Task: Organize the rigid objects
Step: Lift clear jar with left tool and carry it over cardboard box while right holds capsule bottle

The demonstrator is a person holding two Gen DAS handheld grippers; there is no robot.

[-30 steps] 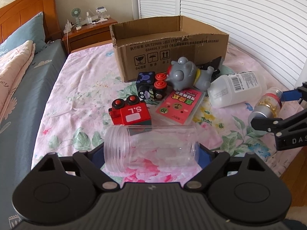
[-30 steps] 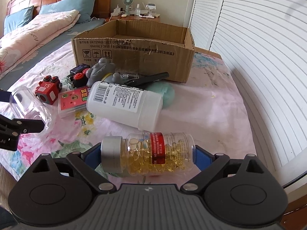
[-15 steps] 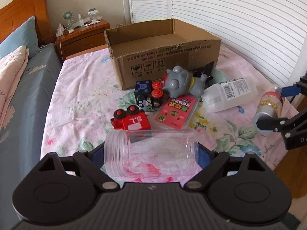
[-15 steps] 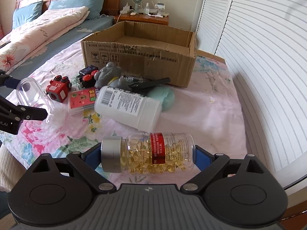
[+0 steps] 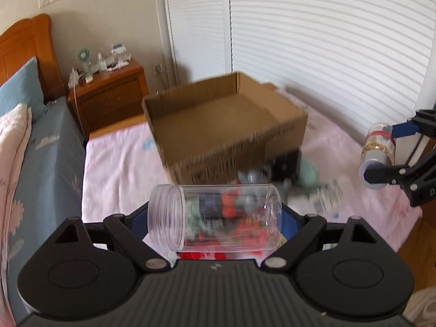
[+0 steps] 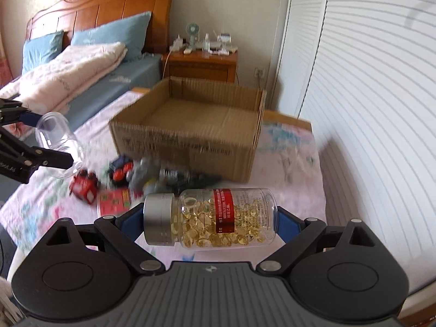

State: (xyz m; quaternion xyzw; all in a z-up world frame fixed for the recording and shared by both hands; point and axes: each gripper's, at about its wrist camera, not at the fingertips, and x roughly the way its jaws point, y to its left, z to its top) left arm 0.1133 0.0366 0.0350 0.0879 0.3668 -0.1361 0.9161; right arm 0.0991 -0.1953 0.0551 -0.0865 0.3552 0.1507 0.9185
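I have lifted both my loads off the bedspread: clear jar [image 5: 215,215] and capsule bottle [image 6: 215,216] now ride higher, nearer the cardboard box [image 6: 190,133].

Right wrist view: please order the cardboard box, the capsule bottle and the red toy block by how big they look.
1. Cardboard box, clearly largest.
2. Capsule bottle, held in the right gripper, so nearness to the camera enlarges it.
3. Red toy block, smallest, blurred.

surface: bed with pink floral sheet [image 6: 294,185] | far: open brown cardboard box [image 6: 190,141] resting on it | near the box front: red toy block [image 6: 83,186], grey plush toy [image 6: 143,173], pink flat card pack [image 6: 114,200], blurred
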